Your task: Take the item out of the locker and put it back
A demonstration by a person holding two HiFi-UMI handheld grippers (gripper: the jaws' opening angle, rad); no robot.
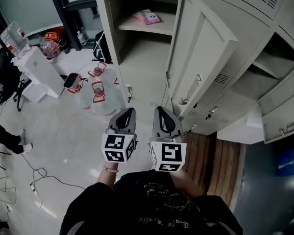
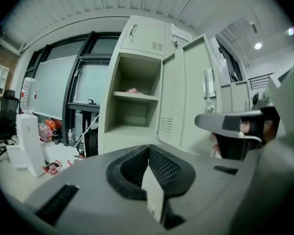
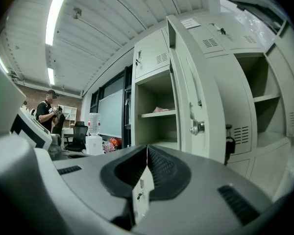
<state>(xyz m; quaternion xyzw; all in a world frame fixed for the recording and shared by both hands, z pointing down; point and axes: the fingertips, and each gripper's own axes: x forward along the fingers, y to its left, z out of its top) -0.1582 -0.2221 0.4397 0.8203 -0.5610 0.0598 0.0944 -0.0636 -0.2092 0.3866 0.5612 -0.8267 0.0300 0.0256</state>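
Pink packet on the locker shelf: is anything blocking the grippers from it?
Nothing visible. The pink soft packet lies alone on the upper shelf of the beige metal locker, its door swung aside; only open air lies before the left gripper and right gripper.

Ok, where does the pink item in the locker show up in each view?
Head view: pink item on the shelf, top centre.
Left gripper view: same shelf, just left of centre.
Right gripper view: same shelf, mid-frame.
Shared landmark: open locker door, right of it everywhere.
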